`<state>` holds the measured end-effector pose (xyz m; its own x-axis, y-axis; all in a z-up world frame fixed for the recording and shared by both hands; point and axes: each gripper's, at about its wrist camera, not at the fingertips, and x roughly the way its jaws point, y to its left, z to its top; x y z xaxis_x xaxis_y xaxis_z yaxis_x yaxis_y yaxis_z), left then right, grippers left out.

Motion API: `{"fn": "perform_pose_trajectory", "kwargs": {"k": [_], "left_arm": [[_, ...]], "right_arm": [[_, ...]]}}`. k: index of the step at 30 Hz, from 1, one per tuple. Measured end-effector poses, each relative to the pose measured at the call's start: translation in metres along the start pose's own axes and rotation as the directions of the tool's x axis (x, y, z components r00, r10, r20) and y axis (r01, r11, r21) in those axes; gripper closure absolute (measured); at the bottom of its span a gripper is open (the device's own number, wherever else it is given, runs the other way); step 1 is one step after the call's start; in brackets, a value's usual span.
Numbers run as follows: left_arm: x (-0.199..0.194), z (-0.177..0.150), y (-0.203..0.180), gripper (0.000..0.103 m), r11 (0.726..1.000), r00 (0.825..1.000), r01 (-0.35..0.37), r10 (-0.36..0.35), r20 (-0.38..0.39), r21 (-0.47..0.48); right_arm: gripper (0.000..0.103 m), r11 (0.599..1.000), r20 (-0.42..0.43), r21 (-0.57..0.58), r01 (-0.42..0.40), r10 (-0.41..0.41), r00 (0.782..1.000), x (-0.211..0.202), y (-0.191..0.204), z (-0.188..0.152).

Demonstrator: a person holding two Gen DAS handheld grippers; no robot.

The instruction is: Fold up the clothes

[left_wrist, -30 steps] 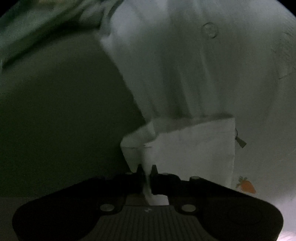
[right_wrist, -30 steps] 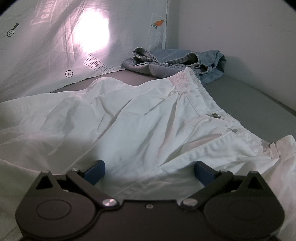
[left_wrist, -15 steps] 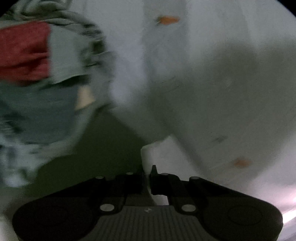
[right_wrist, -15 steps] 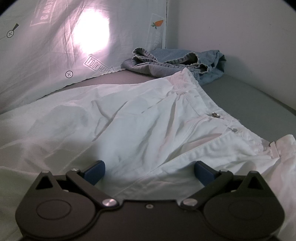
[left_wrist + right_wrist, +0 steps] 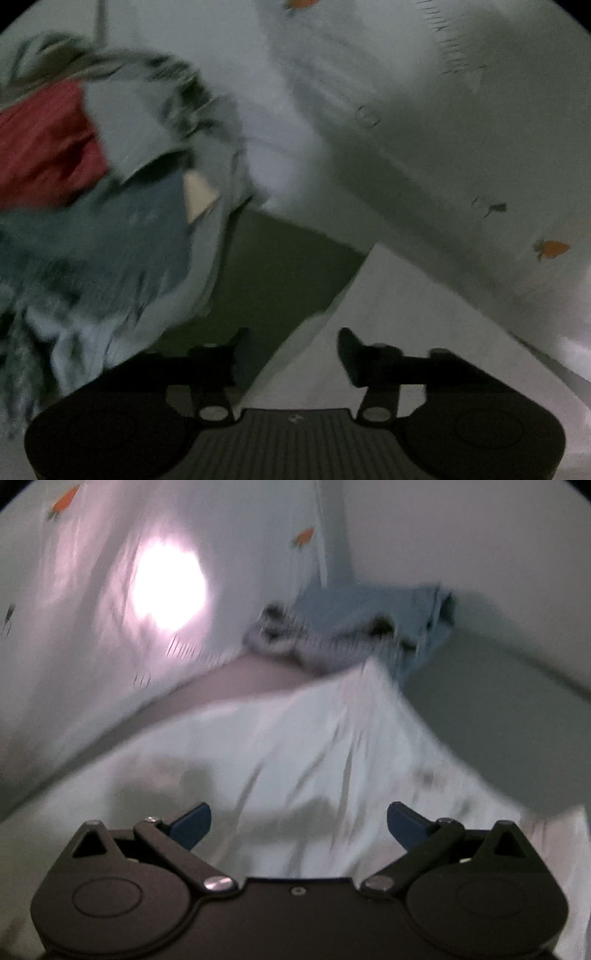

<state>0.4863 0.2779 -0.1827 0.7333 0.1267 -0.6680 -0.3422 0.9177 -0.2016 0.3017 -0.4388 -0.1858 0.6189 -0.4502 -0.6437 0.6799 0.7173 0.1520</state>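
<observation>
The trousers lie spread on the mattress, running from the near edge toward the far corner. A heap of jeans sits in that far corner, just behind the trousers' far end, against the wall on the right. A hanging sheet borders the mattress on the left. In the left wrist view, a pile of clothes lies to the left, with bare mattress between it and the trousers.

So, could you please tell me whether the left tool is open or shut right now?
Open: the left tool shows a wide gap between its fingers, with the white garment's edge lying loose between them.
</observation>
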Motion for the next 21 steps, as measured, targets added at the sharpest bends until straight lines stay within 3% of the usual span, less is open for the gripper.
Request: {"fn": "perform_pose_trajectory", "kwargs": {"k": [5, 8, 11, 15, 17, 18, 19, 20, 21], "left_arm": [[0.051, 0.024, -0.025, 0.031, 0.998, 0.998, 0.044, -0.043, -0.037, 0.035], [0.083, 0.032, -0.039, 0.029, 0.995, 0.995, 0.060, -0.053, -0.079, 0.083], [0.110, 0.036, -0.048, 0.019, 0.990, 0.992, 0.094, -0.084, -0.099, 0.108], [0.148, 0.048, -0.054, 0.018, 0.983, 0.982, 0.156, -0.144, -0.123, 0.096], [0.166, 0.053, -0.059, 0.019, 0.979, 0.976, 0.180, -0.167, -0.137, 0.091], [0.174, 0.055, -0.062, 0.030, 0.978, 0.974, 0.188, -0.175, -0.141, 0.088], [0.181, 0.056, -0.066, 0.045, 0.977, 0.973, 0.195, -0.182, -0.143, 0.087], [0.186, 0.056, -0.070, 0.083, 0.976, 0.971, 0.202, -0.189, -0.145, 0.085], [0.191, 0.057, -0.074, 0.091, 0.975, 0.969, 0.209, -0.195, -0.154, 0.081]], "right_arm": [[0.005, 0.997, 0.006, 0.067, 0.045, -0.046, 0.999, 0.054, -0.019, 0.036], [0.009, 0.995, -0.026, 0.026, 0.093, -0.093, 0.995, 0.088, -0.019, 0.045], [0.010, 0.989, -0.049, -0.059, 0.135, -0.138, 0.989, 0.115, -0.015, 0.048], [0.011, 0.979, -0.069, -0.122, 0.162, -0.171, 0.983, 0.135, -0.012, 0.049], [0.016, 0.977, -0.079, -0.141, 0.158, -0.171, 0.982, 0.140, -0.011, 0.048], [0.019, 0.976, -0.083, -0.150, 0.157, -0.170, 0.982, 0.142, -0.011, 0.048], [0.033, 0.975, -0.084, -0.162, 0.152, -0.167, 0.982, 0.144, -0.010, 0.048], [0.051, 0.972, -0.081, -0.175, 0.156, -0.172, 0.982, 0.144, -0.009, 0.048], [0.063, 0.969, -0.077, -0.188, 0.162, -0.179, 0.981, 0.143, -0.008, 0.049]]}}
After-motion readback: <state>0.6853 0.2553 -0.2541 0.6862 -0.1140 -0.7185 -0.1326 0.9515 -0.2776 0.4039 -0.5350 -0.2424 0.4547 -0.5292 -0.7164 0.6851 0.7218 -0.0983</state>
